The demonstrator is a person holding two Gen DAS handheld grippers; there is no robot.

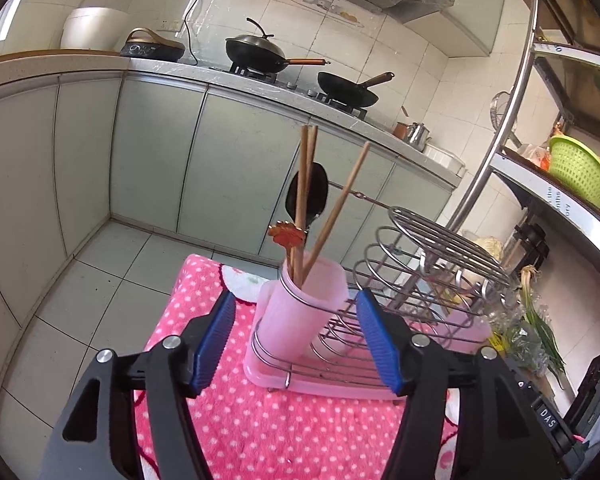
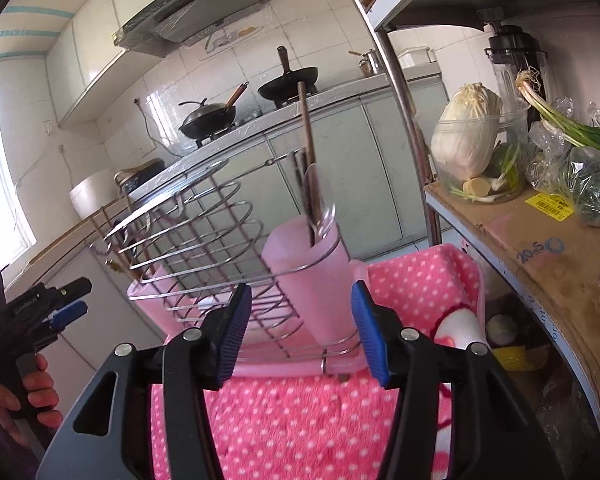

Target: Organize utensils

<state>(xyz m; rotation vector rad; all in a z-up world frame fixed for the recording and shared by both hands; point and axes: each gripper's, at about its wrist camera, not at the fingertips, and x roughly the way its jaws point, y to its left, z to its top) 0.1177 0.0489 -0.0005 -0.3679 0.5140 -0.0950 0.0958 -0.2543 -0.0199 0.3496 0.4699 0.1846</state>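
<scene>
A pink plastic utensil cup (image 1: 300, 312) stands in a wire dish rack (image 1: 420, 280) on a pink tray. It holds several wooden chopsticks (image 1: 304, 184), a black spoon (image 1: 308, 196) and a utensil with an orange leaf top (image 1: 286, 234). My left gripper (image 1: 296, 340) is open and empty just in front of it. In the right wrist view a second pink cup (image 2: 312, 272) at the rack's (image 2: 188, 232) other end holds a metal spoon (image 2: 318, 196) and a dark wooden handle (image 2: 306, 120). My right gripper (image 2: 300, 332) is open and empty before it. The left gripper (image 2: 66, 304) shows at the far left.
The rack stands on a pink polka-dot cloth (image 1: 260, 420). A metal shelf (image 2: 540, 248) with cabbage (image 2: 466, 132), scallions and a cardboard sheet stands at the right. A kitchen counter with two woks (image 1: 260, 50) runs behind. Tiled floor (image 1: 80, 300) lies to the left.
</scene>
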